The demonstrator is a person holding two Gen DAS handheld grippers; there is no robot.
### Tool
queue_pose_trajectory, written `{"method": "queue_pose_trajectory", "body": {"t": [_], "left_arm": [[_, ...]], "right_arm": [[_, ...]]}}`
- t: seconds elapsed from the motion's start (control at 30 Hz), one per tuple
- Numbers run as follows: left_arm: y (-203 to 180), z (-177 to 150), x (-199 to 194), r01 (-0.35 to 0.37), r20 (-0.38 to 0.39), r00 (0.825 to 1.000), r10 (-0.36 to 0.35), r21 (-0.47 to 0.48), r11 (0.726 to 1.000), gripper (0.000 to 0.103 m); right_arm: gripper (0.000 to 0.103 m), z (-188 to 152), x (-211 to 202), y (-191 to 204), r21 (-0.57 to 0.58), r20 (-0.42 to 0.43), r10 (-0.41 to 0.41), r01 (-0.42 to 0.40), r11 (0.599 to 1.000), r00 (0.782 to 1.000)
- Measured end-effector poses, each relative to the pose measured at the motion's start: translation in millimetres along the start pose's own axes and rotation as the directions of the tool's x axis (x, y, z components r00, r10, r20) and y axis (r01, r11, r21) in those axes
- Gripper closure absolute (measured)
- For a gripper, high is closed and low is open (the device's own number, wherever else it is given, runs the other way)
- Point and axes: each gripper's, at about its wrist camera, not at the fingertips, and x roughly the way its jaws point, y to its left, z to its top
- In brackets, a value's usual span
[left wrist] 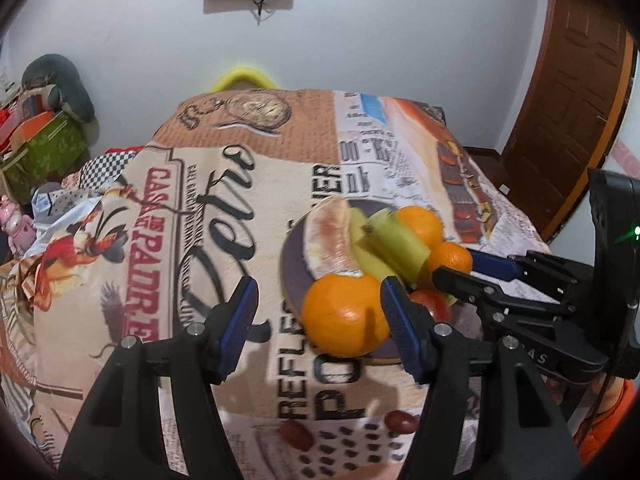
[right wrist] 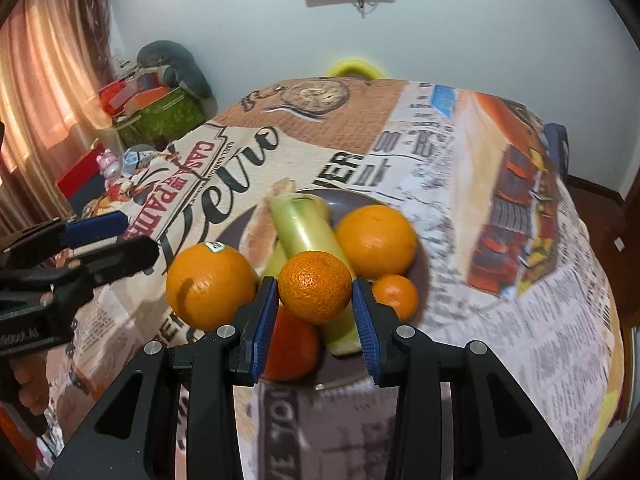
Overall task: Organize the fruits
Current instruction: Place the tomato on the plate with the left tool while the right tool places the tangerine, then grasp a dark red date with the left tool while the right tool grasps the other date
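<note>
A dark plate on the printed tablecloth holds a pile of fruit. My right gripper is shut on a small mandarin and holds it over the pile. Around it lie a large orange with a sticker, another large orange, a smaller mandarin, a green stalk piece, a pomelo wedge and a red fruit. My left gripper is open and empty, just left of the stickered orange at the plate's near edge.
The tablecloth covers a round table that drops away at all sides. Boxes and clutter stand on the left by the wall. A wooden door is at the right. A yellow chair back shows behind the table.
</note>
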Motion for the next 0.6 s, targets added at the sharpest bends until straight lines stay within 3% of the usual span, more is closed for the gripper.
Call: {"method": "queue_pose_trajectory", "body": {"t": [0.37, 0.6], "left_arm": [[22.5, -13.8, 12.1, -0.014, -0.035, 0.999, 0.012, -0.048, 0.999, 0.040], [20.8, -16.4, -3.0, -0.022, -0.020, 1.000, 0.021, -0.036, 0.999, 0.040]], "right_arm": [[0.065, 5.3, 7.3, 12.9, -0.019, -0.014, 0.027, -0.027, 0.999, 1.000], [0.065, 1.6, -7.4, 17.4, -0.021, -0.004, 0.009, -0.009, 1.000, 1.000]]}}
